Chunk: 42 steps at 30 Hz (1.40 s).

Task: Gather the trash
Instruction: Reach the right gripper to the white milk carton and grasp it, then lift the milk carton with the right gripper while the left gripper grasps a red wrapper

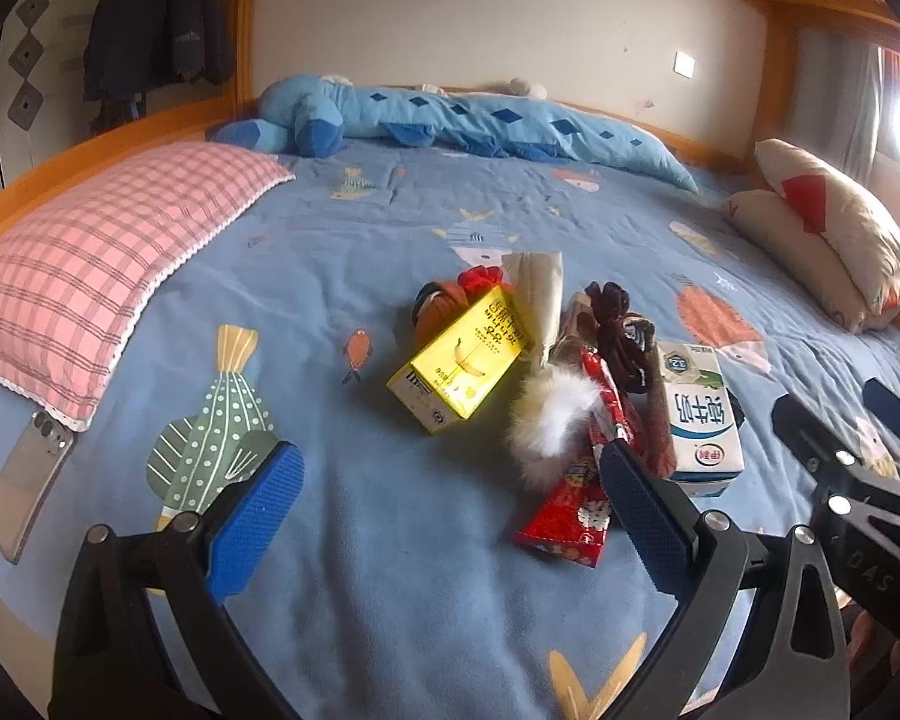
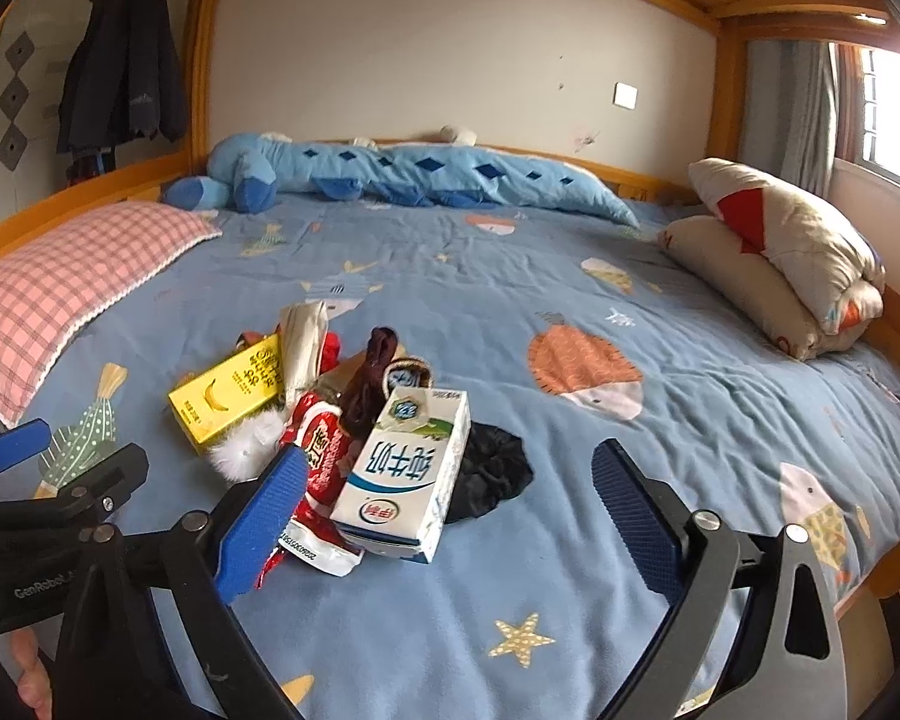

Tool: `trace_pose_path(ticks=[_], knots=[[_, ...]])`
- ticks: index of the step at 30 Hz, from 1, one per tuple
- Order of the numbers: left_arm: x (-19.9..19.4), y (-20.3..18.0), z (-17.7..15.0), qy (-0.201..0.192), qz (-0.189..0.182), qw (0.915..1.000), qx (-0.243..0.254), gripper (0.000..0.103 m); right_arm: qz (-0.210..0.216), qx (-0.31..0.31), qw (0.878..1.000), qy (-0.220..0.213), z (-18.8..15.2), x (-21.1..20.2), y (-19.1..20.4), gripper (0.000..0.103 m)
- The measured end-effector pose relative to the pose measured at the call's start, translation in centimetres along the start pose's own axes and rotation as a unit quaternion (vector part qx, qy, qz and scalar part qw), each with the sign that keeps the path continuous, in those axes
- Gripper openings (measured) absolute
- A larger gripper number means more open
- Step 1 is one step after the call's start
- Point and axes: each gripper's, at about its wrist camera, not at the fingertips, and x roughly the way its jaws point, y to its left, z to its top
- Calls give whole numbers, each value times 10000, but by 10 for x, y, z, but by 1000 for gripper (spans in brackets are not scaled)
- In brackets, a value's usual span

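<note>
trash pile (image 1: 558,384) on blue fish-print bedspread (image 1: 390,540), wooden bed frame (image 2: 678,186); both grippers' fingers apart, empty.

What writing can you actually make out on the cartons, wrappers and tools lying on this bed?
"纯牛奶", upside down: white milk carton.
"3.2": round badge on the same carton.
"GenRobot": frame of the left claw.
"DAS": frame of the right claw.
Yellow banana carton: characters too blurred to read.
Red snack wrapper: large characters partly hidden; barcode digits too small.
</note>
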Motion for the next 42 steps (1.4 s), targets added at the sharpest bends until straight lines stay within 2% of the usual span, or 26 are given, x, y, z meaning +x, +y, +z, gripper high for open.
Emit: trace_pose_path(ticks=[7, 19, 21, 25, 30, 37, 42], knots=[[11, 8, -1, 61, -68, 9999, -101, 99, 32, -123, 9993, 347, -5, 31, 13, 85], [26, 4, -4, 197, -185, 9996, 12, 99, -208, -153, 9965, 799, -13, 77, 21, 83], [27, 3, -3, 212, -202, 9996, 17, 99, -183, -139, 9960, 862, -14, 81, 20, 76], [28, 1, -4, 254, -232, 9994, 21, 99, -47, -91, 9946, 1036, -18, 87, 15, 55], [26, -9, -5, 283, -301, 9991, 137, 99, 121, 25, 9952, 967, -20, 82, 6, 55], [26, -30, -2, 345, -518, 9977, 283, 99, 489, 438, 9956, 676, -12, 55, -31, 55], [37, -52, 1, 520, -573, 9963, 374, 99, 432, 580, 9963, 470, -10, 38, -61, 55]])
